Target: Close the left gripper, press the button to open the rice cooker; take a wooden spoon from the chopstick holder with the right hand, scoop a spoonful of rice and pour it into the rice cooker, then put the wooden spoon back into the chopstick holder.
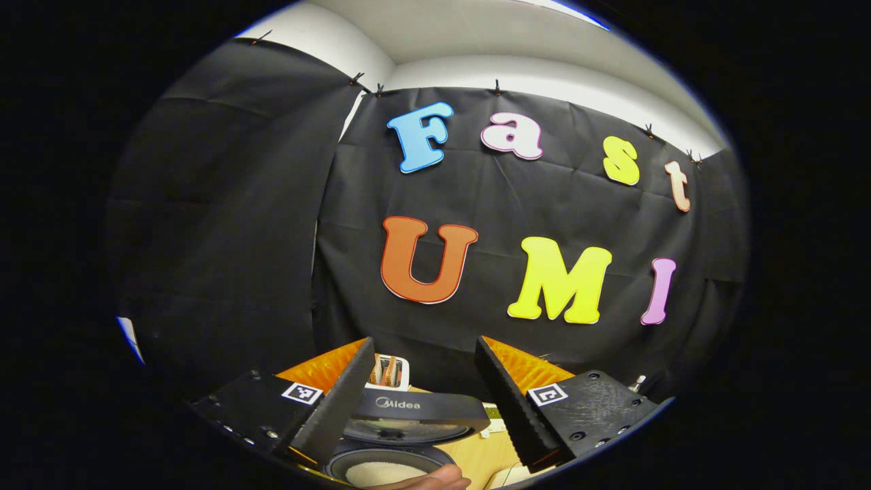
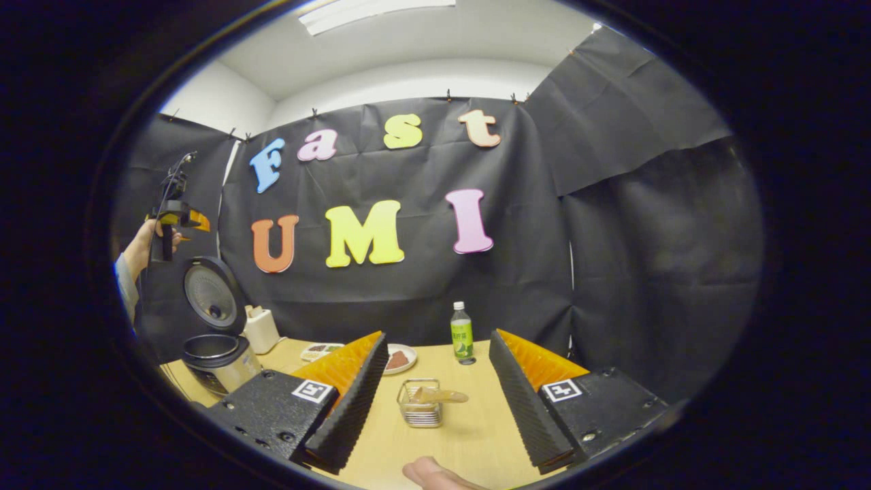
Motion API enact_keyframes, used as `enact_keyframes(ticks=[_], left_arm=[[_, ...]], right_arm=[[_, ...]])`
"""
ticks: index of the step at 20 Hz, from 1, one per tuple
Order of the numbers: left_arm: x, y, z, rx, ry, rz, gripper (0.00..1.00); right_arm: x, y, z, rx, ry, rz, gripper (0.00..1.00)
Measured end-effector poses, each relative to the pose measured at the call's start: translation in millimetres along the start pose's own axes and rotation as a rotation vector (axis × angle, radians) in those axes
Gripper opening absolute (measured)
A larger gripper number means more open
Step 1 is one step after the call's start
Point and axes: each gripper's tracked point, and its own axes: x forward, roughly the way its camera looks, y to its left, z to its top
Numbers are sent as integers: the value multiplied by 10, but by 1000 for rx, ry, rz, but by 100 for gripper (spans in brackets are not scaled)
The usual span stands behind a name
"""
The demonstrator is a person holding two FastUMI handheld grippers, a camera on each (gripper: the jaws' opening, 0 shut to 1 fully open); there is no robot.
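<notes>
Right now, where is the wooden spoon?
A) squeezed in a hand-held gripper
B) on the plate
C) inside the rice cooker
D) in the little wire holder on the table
D: in the right gripper view the wooden spoon lies tilted in the wire chopstick holder on the table, out ahead of the open right hand-held gripper.

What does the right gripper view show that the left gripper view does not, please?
Right gripper view: a wire chopstick holder with the wooden spoon in it, a green bottle, a plate, and the left gripper held high near the cooker.
Left gripper view: white rice inside the pot, seen close up.
Both: the rice cooker with its lid up, the white box by it, the wooden table, and each gripper's own jaws standing open.
</notes>
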Motion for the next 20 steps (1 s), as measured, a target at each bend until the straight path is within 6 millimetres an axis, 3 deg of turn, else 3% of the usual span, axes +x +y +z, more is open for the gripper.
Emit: enact_keyframes(ticks=[3,6,8,10,17,20], left_arm=[[264,121,-242,9,54,52,94],[352,164,-456,60,106,54,94],[356,307,-655,122,162,106,94],[376,312,-632,151,145,102,97],[-107,241,-814,155,179,110,98],[-381,229,-1117,160,203,103,98]], right_arm=[[-8,-20,11,0,-2,-8,96],[-66,77,-7,29,0,17,97],[-115,173,-39,44,3,49,96],[-159,203,-93,40,11,56,97],[-513,130,-93,60,-1,59,96],[-695,128,-102,78,-9,68,95]])
